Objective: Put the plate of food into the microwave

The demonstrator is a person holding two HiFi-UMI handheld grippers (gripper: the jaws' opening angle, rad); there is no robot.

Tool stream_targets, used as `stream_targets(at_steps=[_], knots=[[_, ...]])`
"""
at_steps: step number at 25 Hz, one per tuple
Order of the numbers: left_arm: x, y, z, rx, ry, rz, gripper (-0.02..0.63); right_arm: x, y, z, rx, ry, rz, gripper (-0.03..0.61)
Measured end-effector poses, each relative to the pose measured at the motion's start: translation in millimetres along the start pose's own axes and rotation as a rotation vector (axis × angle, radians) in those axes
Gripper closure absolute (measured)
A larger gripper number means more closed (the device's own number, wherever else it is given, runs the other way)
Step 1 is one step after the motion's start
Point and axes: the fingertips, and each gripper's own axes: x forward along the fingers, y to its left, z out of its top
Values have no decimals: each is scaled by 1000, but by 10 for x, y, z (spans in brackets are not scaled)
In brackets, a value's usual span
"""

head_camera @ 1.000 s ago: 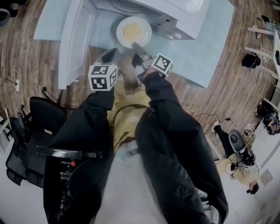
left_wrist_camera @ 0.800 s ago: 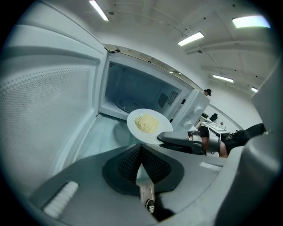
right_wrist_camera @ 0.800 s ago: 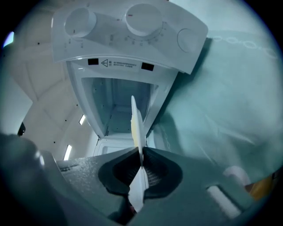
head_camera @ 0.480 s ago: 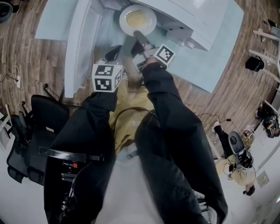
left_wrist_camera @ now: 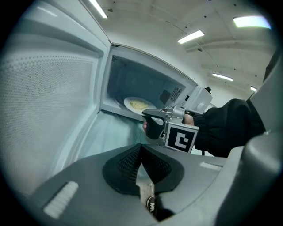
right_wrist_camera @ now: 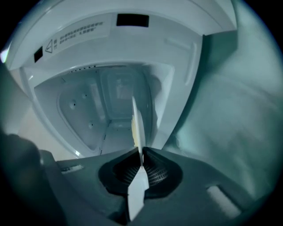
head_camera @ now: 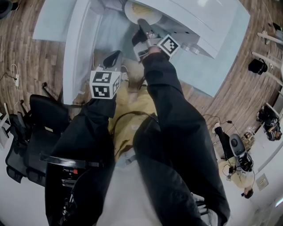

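A white plate (head_camera: 140, 10) with yellow food on it is held by its near rim in my right gripper (head_camera: 142, 23), which is shut on it. The plate sits at the mouth of the white microwave (head_camera: 194, 17), partly hidden under its top. In the left gripper view the plate (left_wrist_camera: 138, 104) hangs just inside the opening, with the right gripper (left_wrist_camera: 152, 115) behind it. In the right gripper view the plate (right_wrist_camera: 138, 126) shows edge-on between the jaws of the right gripper (right_wrist_camera: 141, 162), facing the cavity (right_wrist_camera: 104, 110). My left gripper (head_camera: 113, 57) hangs back, shut and holding nothing.
The microwave door (head_camera: 78, 44) stands swung open on the left, close to my left gripper. The microwave rests on a pale blue table (head_camera: 221, 57). A black chair (head_camera: 40, 119) stands at my left, and cables and gear lie on the wooden floor at the right.
My right gripper has carried the plate forward, from in front of the microwave to its opening, where the top now hides part of it. The left gripper has hardly moved.
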Motion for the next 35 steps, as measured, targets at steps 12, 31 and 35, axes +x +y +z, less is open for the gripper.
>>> stream_targets(at_steps=[12,31,35], knots=[[3,-3,-101,-24,8,7,611,130,9,128,-6,-43,0,558],[-249,-343,-34,-13,-61,22,611,-460,311,-500,-220,142,32,549],[-345,-544,104,-7,-113,24,611,-725,550,-582,-282,163,62,583]])
